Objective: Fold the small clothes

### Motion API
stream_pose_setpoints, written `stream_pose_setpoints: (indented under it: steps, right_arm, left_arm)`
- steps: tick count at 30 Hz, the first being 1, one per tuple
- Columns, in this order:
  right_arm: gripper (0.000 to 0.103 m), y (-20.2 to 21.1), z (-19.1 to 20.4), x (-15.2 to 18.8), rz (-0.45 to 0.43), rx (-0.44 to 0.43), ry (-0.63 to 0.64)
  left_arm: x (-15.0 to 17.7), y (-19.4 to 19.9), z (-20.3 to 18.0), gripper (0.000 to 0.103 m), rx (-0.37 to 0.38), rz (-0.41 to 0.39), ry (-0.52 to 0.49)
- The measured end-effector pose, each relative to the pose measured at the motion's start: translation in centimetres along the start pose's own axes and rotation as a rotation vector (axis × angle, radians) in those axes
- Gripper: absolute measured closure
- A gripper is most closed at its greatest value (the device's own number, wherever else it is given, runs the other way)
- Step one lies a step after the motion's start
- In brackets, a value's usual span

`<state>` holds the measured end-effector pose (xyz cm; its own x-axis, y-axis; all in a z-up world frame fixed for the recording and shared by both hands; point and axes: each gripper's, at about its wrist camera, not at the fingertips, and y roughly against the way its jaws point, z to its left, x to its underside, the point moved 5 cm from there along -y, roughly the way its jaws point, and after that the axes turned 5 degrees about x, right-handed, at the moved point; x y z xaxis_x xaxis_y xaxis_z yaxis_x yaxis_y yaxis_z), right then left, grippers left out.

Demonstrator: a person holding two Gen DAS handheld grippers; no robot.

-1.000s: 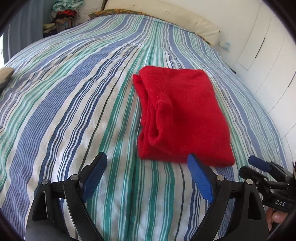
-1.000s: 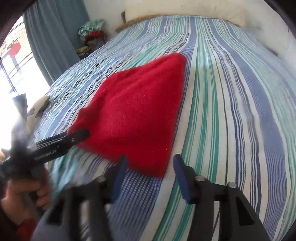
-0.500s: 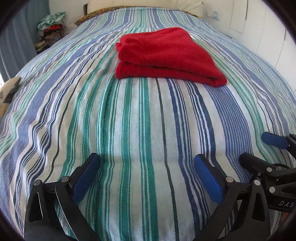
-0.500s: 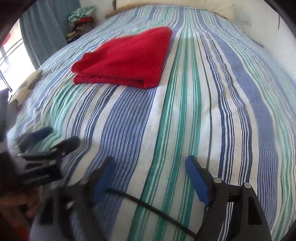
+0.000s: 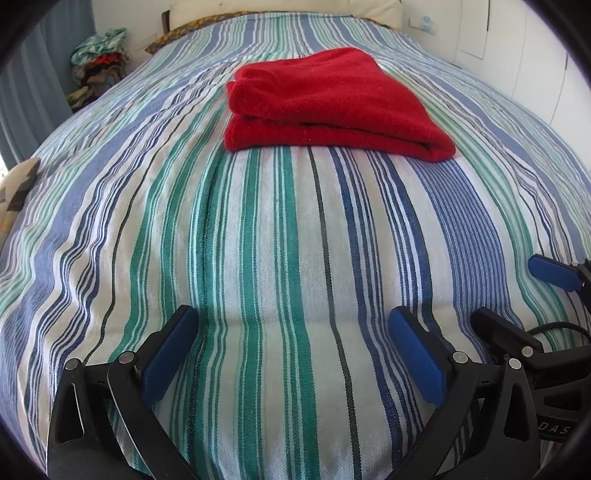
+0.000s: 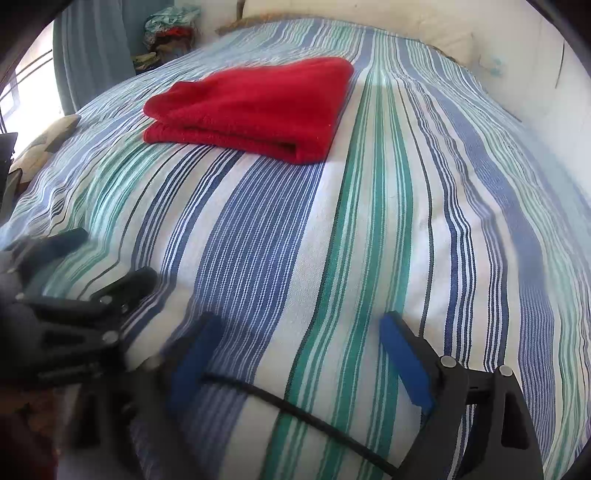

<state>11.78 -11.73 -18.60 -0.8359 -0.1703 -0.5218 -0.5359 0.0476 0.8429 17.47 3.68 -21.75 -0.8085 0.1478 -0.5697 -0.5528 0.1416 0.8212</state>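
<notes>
striped bedspread (image 5: 280, 229) | folded red garment (image 5: 332, 103) lying free | both grippers' jaws spread, empty | "DAS" lettering

bright daylight from left window (image 6: 22, 99) | fisheye-warped edges | right view's lower-left blurred

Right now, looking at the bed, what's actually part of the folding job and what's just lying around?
Part of the job:
- folded red garment
- left gripper, open
- right gripper, open

Just lying about:
- striped bedspread, the work surface
- clothes pile in the corner
- pillows
- patterned cushion
</notes>
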Motion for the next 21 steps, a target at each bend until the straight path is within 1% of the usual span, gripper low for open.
stream_pose_setpoints:
  steps: [21]
  right_arm:
    - [0.013,-0.25,0.07,-0.12,0.006,0.009,0.010]
  left_arm:
    - [-0.12,-0.47,-0.10,0.001,-0.005,0.019,-0.011]
